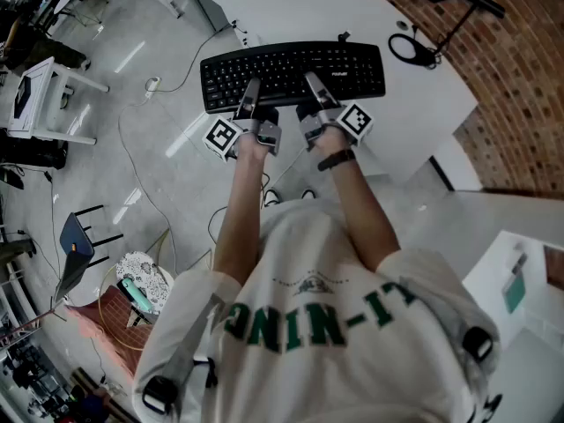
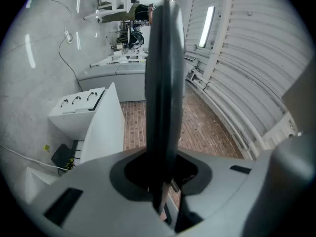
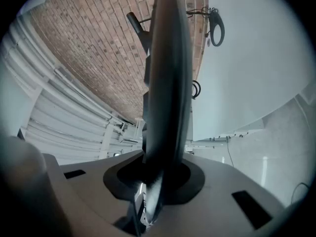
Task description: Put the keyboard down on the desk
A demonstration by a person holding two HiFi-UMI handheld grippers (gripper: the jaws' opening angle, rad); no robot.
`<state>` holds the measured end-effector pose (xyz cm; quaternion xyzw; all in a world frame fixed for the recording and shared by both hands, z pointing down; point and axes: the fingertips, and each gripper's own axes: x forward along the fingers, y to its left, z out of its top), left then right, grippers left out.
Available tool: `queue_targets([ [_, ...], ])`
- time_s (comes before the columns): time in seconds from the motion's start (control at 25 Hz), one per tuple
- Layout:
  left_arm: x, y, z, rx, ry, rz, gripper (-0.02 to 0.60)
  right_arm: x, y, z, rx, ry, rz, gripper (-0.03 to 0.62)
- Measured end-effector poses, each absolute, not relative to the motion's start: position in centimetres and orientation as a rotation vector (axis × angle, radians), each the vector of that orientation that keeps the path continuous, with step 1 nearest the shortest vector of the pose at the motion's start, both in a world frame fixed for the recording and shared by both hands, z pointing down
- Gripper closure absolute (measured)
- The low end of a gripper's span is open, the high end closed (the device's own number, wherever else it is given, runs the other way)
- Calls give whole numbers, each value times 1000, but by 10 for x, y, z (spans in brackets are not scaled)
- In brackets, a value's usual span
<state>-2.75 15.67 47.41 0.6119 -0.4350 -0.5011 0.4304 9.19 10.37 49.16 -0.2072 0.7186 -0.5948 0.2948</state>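
- The left gripper [image 1: 251, 93] and right gripper [image 1: 315, 88] are each pinching narrowly on the black keyboard [image 1: 293, 73], along its near edge.
- The keyboard is lying level over the white tabletop's [image 1: 300, 7] near edge, with its left end overhanging the floor.
- Releasing here is risking a tip-off, since that end looks unsupported.

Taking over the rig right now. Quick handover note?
Left gripper: fingers shut on the near edge of the black rectangular keyboard.
Right gripper: shut on the same edge.
Keyboard: keys up, at the near edge of the white desk; can't tell whether it touches yet.
Done: keyboard gripped and at the desk.
Left: set it fully down, release both.
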Motion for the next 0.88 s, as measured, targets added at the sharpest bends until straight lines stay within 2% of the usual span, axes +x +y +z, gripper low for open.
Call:
queue_targets([
  [0.4,-14,181,477,1504,-1135,-1245,502,103,123,498,-525,1894,-1628,523],
  [0.88,-30,176,500,1445,-1178,-1241,500,86,116,523,-529,1864,-1736,523],
])
